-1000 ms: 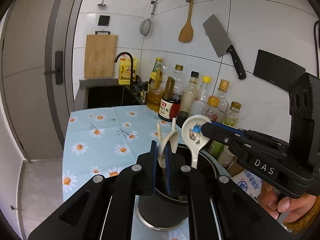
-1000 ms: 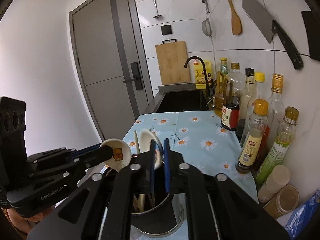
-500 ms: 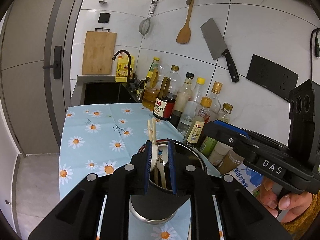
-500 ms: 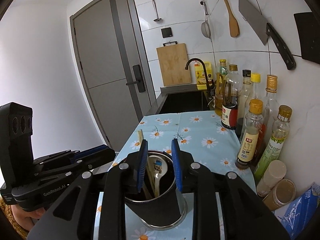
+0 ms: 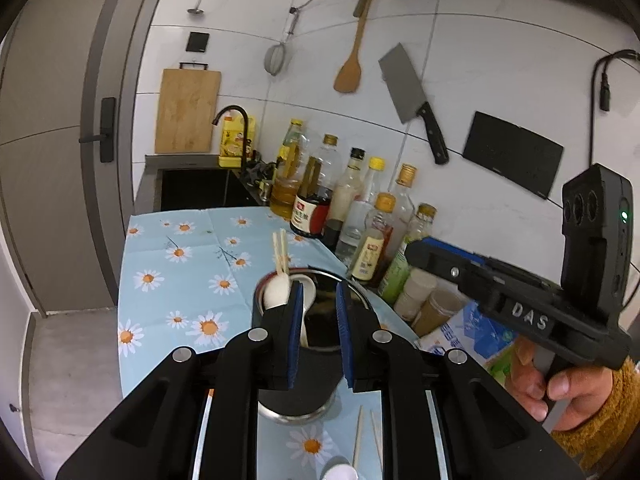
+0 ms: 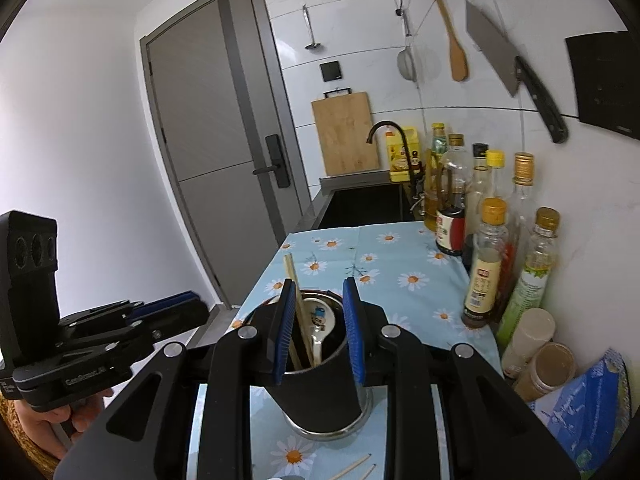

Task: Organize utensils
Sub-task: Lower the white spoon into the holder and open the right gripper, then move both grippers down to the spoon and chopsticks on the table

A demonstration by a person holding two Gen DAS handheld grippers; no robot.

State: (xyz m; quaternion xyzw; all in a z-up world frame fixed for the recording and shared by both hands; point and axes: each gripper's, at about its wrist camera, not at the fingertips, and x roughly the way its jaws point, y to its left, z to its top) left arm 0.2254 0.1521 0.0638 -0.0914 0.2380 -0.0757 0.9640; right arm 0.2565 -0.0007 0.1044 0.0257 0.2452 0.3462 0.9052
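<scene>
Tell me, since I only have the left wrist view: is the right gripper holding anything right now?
Observer: No. In the right wrist view the right gripper has nothing pressed between its pads. Its jaws have just been opening, and the utensil holder shows through the gap.
Operator: My own finger blocks most of the holder. What is inside?
Observer: A white spoon with a small cartoon figure printed in its bowl stands bowl end up. Beside it are chopsticks, which lean to the left in the picture.
</scene>
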